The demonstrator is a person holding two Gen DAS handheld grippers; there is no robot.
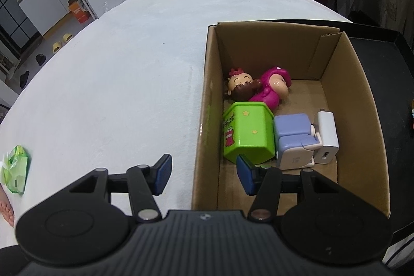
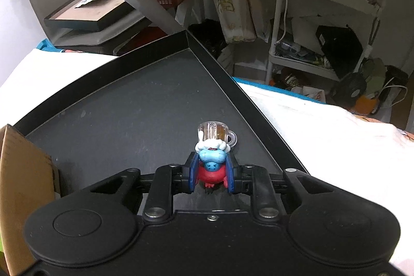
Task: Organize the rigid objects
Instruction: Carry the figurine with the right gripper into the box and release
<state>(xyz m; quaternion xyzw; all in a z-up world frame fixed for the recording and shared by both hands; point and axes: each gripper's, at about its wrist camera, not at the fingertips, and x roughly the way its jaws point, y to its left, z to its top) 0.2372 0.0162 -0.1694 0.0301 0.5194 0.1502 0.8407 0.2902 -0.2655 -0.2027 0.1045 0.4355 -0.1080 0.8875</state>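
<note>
Small blue-and-red figurine with a beer mug, clenched in the right claw near the black tray's right edge, awaits boxing; left claw released

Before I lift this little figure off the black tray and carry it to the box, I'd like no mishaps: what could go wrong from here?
1. The right gripper pinches only the red-and-blue figure's lower body; the beer mug on top juts out, so it may pivot or slip.
2. The cardboard box is already crowded around the green container and white charger; a drop could knock them.
3. The left gripper hangs open over the box's near wall and could block the way.
</note>
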